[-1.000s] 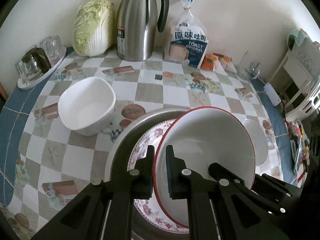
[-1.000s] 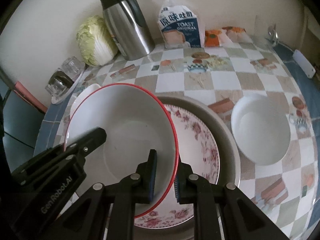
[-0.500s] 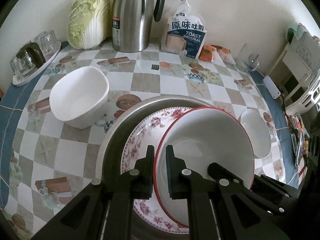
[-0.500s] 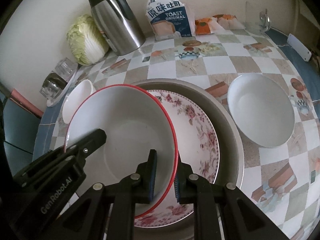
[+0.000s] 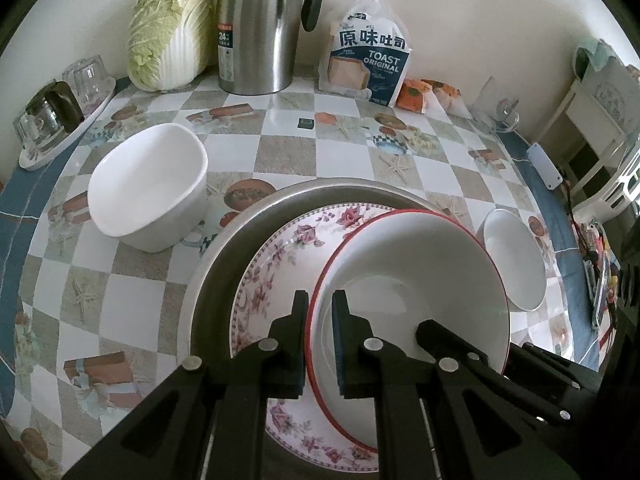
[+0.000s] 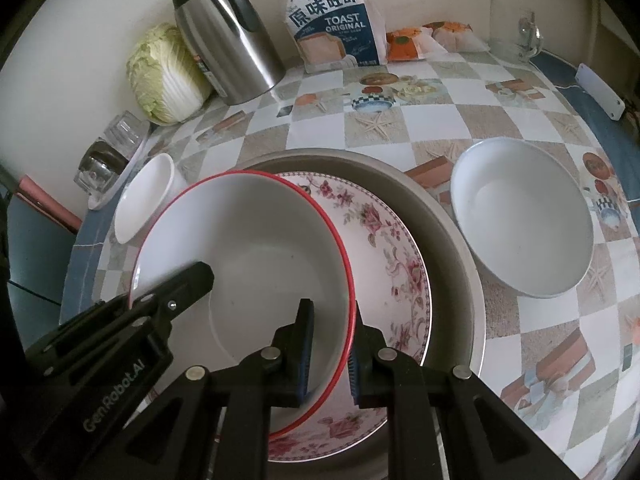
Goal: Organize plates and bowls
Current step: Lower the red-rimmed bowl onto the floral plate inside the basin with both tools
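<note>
The red-rimmed bowl (image 5: 408,280) is gripped at opposite rims by both tongs (image 5: 320,308) (image 6: 330,320) above the floral plate (image 5: 280,256); two white bowls (image 5: 148,184) (image 6: 524,216) are left unstacked on the tabletop (image 5: 280,152).

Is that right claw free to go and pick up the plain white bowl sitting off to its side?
Probably not yet. The right claw is shut on the red-rimmed bowl's edge, as is the left claw. The way to the white bowl looks open, but it must let go first.

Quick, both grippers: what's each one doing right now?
Left gripper: closed on the red-rimmed bowl's rim.
Right gripper: closed on the same bowl's opposite rim.
</note>
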The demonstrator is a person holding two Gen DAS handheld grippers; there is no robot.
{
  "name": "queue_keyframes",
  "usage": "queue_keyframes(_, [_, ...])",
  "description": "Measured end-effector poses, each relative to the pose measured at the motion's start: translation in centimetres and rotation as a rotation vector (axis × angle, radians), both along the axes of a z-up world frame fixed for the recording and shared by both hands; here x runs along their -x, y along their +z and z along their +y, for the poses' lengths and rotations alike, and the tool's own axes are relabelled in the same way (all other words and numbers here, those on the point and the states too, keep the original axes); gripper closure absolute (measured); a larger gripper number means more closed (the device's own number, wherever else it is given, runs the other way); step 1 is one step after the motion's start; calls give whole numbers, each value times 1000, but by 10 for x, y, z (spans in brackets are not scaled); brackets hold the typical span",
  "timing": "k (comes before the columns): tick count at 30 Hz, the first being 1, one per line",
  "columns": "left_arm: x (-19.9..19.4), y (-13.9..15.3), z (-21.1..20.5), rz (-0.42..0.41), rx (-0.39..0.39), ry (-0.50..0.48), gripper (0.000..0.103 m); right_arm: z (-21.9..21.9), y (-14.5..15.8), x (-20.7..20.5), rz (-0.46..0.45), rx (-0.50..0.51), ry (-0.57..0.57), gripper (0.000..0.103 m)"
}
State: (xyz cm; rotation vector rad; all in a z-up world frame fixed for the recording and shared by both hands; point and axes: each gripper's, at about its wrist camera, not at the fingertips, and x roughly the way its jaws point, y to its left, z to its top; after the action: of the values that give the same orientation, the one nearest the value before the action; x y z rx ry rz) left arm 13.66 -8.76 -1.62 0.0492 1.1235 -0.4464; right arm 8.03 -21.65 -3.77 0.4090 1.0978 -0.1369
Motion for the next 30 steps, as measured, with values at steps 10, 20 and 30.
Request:
queue_keyframes(10, [-1, -2, 1, 13, 2, 7, 93, 1, -1, 0, 0, -5, 7, 85])
queue_keyframes(20, [-8, -8, 10, 70, 84, 53, 92, -3, -2, -3, -8, -41, -10, 82])
queue_keyframes(30, [-9, -9, 12, 78, 86, 69, 92, -5, -5, -5, -22, -72, -18, 80])
